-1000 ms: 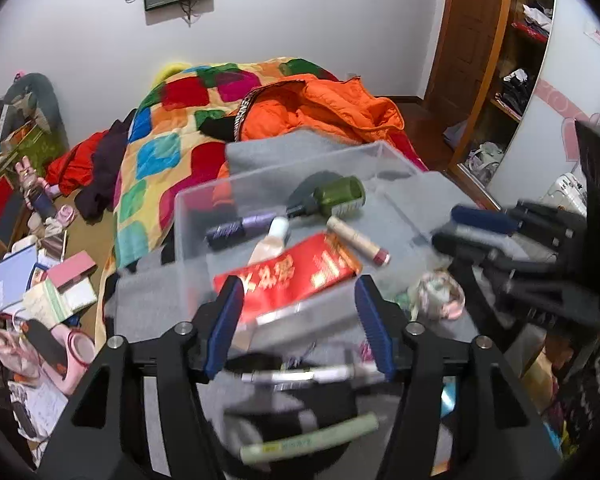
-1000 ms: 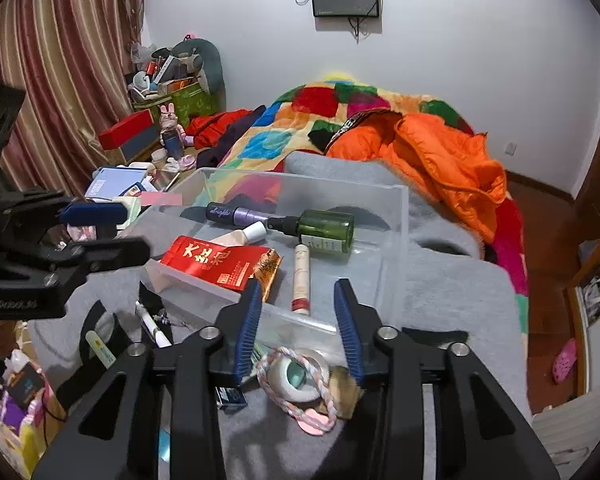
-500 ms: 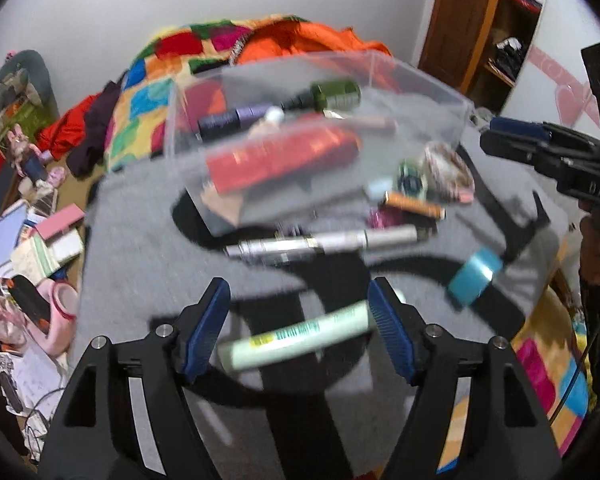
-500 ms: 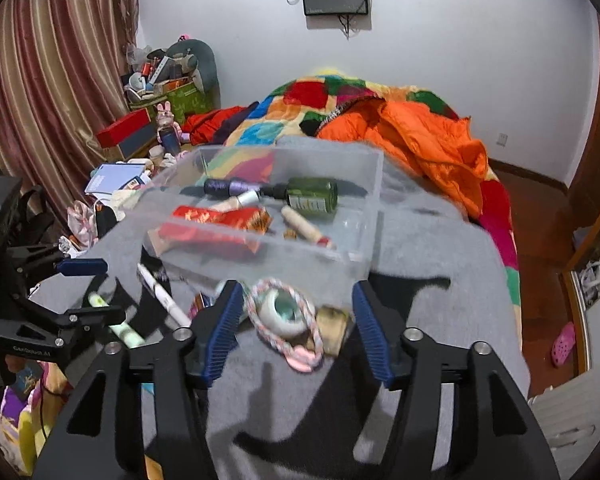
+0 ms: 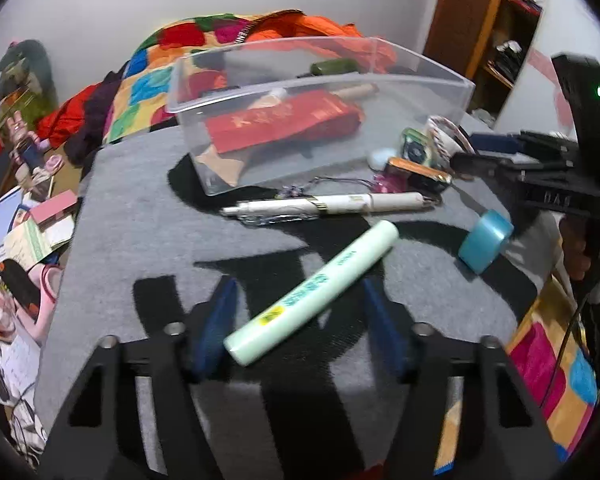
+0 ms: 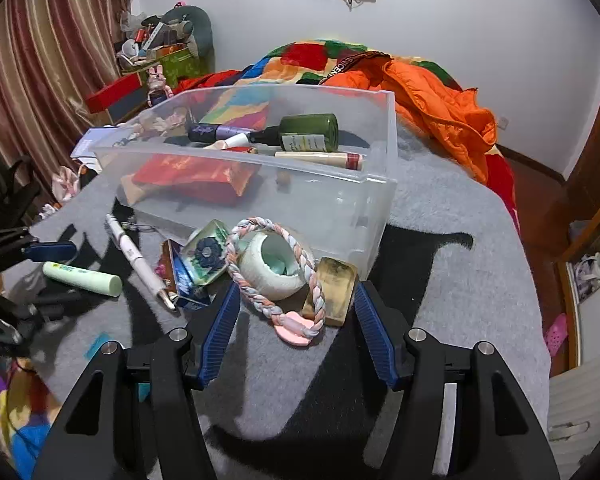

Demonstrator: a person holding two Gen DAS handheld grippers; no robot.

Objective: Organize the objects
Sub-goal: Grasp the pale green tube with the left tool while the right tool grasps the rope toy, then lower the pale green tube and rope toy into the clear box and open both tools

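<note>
Left gripper (image 5: 298,316) lowered; green tube (image 5: 314,294) diagonal between spread jaws.

A pale green tube (image 5: 314,295) lies diagonally on the grey tabletop (image 5: 140,240), a white pen (image 5: 332,204) beyond it, beside the clear bin (image 5: 320,120).

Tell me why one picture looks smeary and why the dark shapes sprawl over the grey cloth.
Left wrist view: motion-blurred, the left tongs and the pale green tube soft. Right wrist view: sharper, the right tongs crisp. Both views: hard tong shadows across the grey blanket, and fisheye bending of the clear plastic bin.
</note>
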